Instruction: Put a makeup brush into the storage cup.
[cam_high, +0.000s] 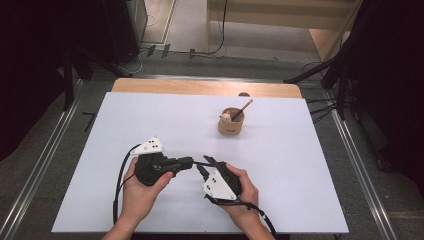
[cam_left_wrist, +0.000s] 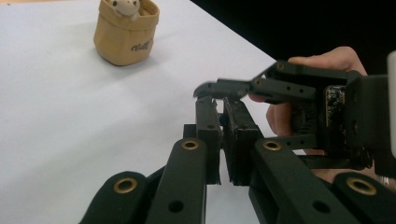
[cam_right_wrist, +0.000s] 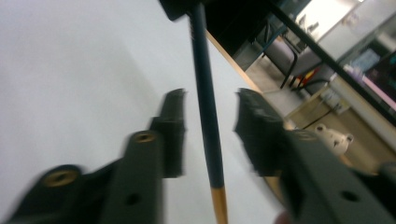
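Two grippers, high view: left gripper (cam_high: 189, 161) and right gripper (cam_high: 202, 166) meet tip to tip near the 6 o'clock edge of the white table top (cam_high: 150, 115).
Container, high view: tan soft pouch-shaped pot (cam_high: 231, 123) stands well apart, at 1 o'clock from the tips. It holds a small cream animal figure (cam_high: 226, 118) and a thin dark stick (cam_high: 242, 109) leaning toward 1 o'clock.
Task item, right gripper view: thin dark teal pencil with an ochre band (cam_right_wrist: 205, 107) runs 12 to 6 o'clock down the gap, long axis parallel to the jaws.
Right jaws: apart, one each side of the pencil, neither touching.
Pencil far end: gripped by a black tip at 12 o'clock, which I take for the left gripper.
Left gripper view: own jaws nearly together, a sliver of blue pinched in the slit; reads as clamped on the pencil.
Key relation: pencil sits centred between the right fingers; probably a handover.
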